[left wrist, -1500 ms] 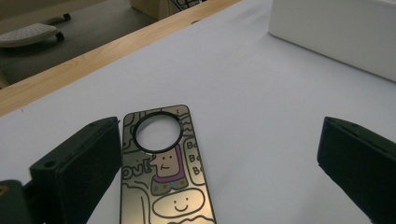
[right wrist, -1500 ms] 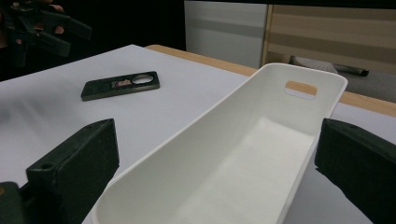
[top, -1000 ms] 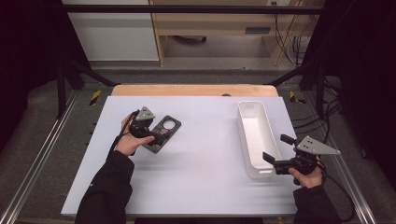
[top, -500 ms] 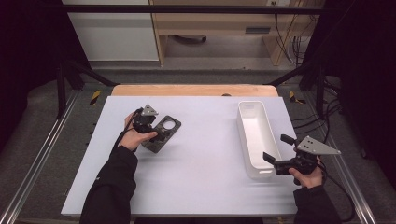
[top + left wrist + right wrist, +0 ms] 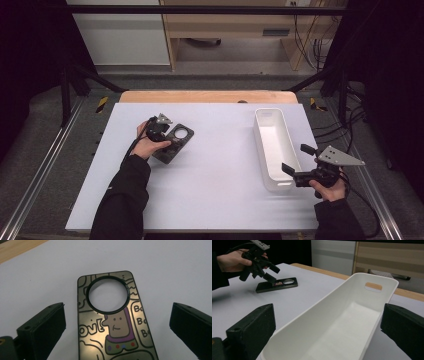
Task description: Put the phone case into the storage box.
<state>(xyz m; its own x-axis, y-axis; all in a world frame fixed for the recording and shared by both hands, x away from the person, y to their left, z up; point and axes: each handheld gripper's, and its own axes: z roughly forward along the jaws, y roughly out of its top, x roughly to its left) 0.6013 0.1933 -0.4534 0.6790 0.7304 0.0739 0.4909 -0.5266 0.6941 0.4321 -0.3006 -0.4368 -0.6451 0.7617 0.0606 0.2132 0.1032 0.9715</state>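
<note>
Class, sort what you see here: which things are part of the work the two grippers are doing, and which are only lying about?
Part of the work:
phone case, flat on the table between the open jaws of the left gripper
white bin, with the open right gripper at its near end

Lying about:
cables on the floor beyond the table
wooden shelf unit behind the table

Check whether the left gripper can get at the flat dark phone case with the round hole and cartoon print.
Probably yes: the left gripper hangs open just above the phone case, jaws either side, nothing between.
</note>
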